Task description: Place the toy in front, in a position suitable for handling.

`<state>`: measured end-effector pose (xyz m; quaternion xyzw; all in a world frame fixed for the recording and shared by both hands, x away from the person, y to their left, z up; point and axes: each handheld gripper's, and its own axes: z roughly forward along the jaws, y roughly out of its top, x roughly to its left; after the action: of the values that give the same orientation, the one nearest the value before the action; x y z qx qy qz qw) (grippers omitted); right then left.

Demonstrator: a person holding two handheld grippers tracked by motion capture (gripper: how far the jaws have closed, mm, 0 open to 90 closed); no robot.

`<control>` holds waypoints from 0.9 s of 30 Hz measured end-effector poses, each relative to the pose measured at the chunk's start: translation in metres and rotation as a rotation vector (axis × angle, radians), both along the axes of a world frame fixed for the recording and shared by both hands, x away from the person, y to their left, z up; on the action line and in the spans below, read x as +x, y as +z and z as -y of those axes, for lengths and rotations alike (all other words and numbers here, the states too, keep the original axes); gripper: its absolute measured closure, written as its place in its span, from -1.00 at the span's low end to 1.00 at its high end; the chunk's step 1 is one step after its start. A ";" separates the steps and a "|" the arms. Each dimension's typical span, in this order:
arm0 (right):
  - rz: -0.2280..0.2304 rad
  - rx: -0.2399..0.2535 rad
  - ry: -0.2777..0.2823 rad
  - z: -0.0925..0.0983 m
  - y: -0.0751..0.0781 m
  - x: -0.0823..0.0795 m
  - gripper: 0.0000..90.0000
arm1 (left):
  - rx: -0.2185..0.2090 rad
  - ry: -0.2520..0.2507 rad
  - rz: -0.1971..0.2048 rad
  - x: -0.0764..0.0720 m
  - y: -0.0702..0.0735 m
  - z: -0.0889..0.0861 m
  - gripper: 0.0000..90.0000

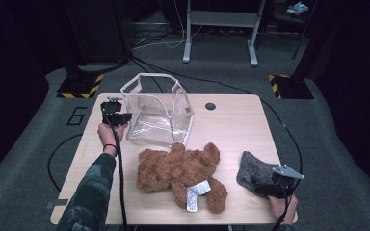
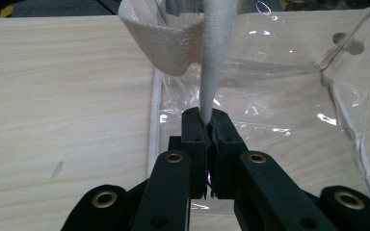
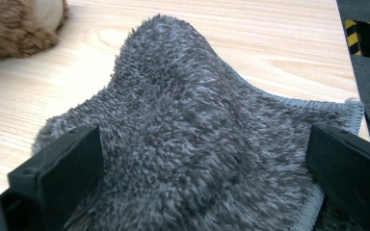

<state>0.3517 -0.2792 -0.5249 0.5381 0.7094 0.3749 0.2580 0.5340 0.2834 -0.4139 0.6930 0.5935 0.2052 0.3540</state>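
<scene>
Clear plastic forms a soft, open-topped bag (image 1: 159, 113) with white fabric trim, standing at the back left of a pale wooden tabletop (image 1: 231, 125). The left gripper (image 1: 118, 115), held in a person's left hand, has its jaws pinched shut on the bag's white fabric rim strip (image 2: 215, 53); in the left gripper view the strip rises straight up out of the closed jaws, and a looped end of the same trim (image 2: 161, 41) hangs just beside it.

A brown teddy bear (image 1: 180, 175) lies on its back in front of the bag, a white label (image 1: 195, 192) across its leg. Near the front right corner, the right gripper (image 1: 270, 185) rests over a grey fluffy cloth (image 3: 197, 130), its jaws standing wide on either side of the pile without pressing on it.

Likely risks: the bag is light and floppy, so a pull on the strip could drag or tip it, or collapse the opening, since nothing braces its far side. The thin strip might also slip from the jaws. The cloth is thick and bunched; closing on it may catch only loose pile, letting it drop, or push it off the nearby tabletop edge.
</scene>
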 end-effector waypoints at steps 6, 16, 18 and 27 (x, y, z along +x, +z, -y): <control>0.031 0.064 0.054 0.005 0.001 -0.004 -1.00 | -0.002 0.023 0.006 -0.006 -0.001 -0.012 0.92; 0.034 0.071 0.059 0.005 0.001 -0.005 -1.00 | 0.010 0.059 0.020 -0.016 -0.002 -0.029 0.92; 0.026 0.061 0.061 0.004 0.001 -0.004 -1.00 | 0.014 0.067 0.029 -0.017 -0.003 -0.032 0.92; 0.030 0.069 0.055 0.005 0.001 -0.004 -1.00 | 0.018 0.107 0.043 -0.024 -0.005 -0.046 0.92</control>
<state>0.3473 -0.2846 -0.5236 0.5214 0.7066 0.4142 0.2395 0.5095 0.3291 -0.4188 0.6588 0.6203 0.2441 0.3487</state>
